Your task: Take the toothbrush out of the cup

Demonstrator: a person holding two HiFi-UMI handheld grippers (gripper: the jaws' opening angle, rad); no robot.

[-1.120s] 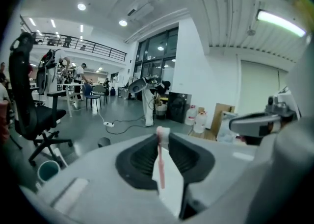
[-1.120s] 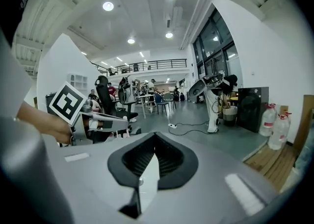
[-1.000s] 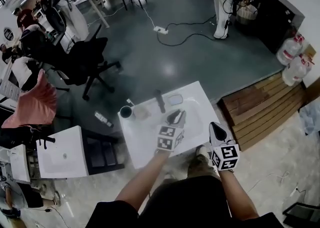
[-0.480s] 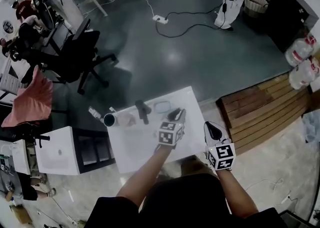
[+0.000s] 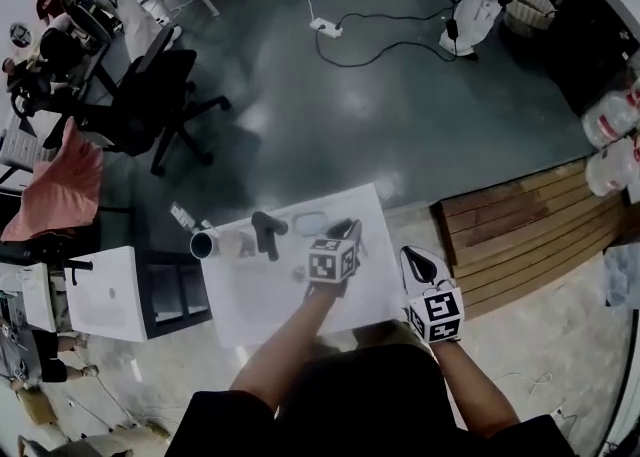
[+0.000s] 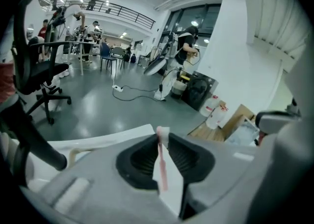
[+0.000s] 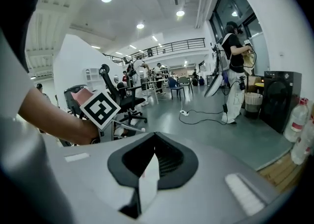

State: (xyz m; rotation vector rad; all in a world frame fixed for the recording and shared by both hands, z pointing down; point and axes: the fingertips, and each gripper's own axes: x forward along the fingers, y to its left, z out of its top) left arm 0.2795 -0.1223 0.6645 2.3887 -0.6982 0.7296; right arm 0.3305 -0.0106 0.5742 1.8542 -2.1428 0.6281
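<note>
Pink slim toothbrush (image 6: 160,169), pinched between left gripper (image 6: 164,138) jaws, head past the tips, out of cup, dark-rimmed cup (image 5: 203,243) at white table (image 5: 270,297) left edge, well apart.

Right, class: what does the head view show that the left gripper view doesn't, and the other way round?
Head view only: the right gripper and the cup, which the other view doesn't plainly show. Left gripper view only: the pink toothbrush clamped in the left gripper. Both: the white table and the black chair.
</note>
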